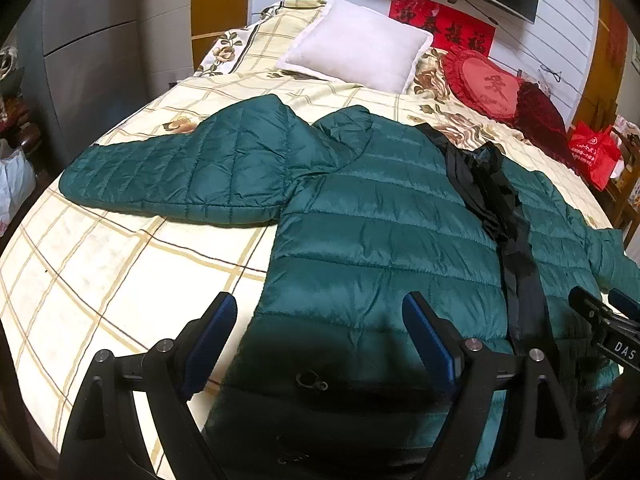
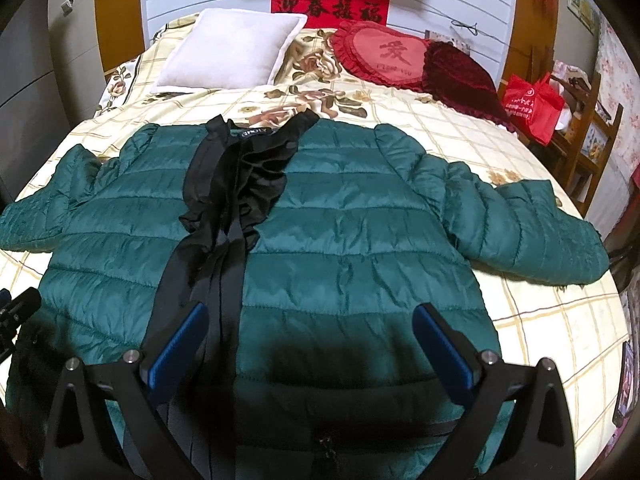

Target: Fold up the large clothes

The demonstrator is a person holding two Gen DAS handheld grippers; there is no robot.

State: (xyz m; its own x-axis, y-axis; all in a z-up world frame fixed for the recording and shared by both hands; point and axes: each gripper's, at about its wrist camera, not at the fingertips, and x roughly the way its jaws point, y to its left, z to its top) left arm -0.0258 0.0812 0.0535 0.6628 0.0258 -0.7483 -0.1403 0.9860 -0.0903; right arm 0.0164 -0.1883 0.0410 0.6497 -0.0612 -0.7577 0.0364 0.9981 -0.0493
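Now my left claw (image 1: 320, 344) hangs wide open and empty over the hem of the green puffer jacket (image 1: 360, 220), spread across frame centre on the bed (image 1: 100, 280); my right claw (image 2: 312, 356) gapes likewise, empty, above its lower middle.

Bare bedspread (image 1: 120, 264) lies open left of the jacket (image 1: 380, 220); the white pillow (image 1: 360, 44) and red cushions (image 2: 384, 58) (well beyond the collar) crowd the headboard end.
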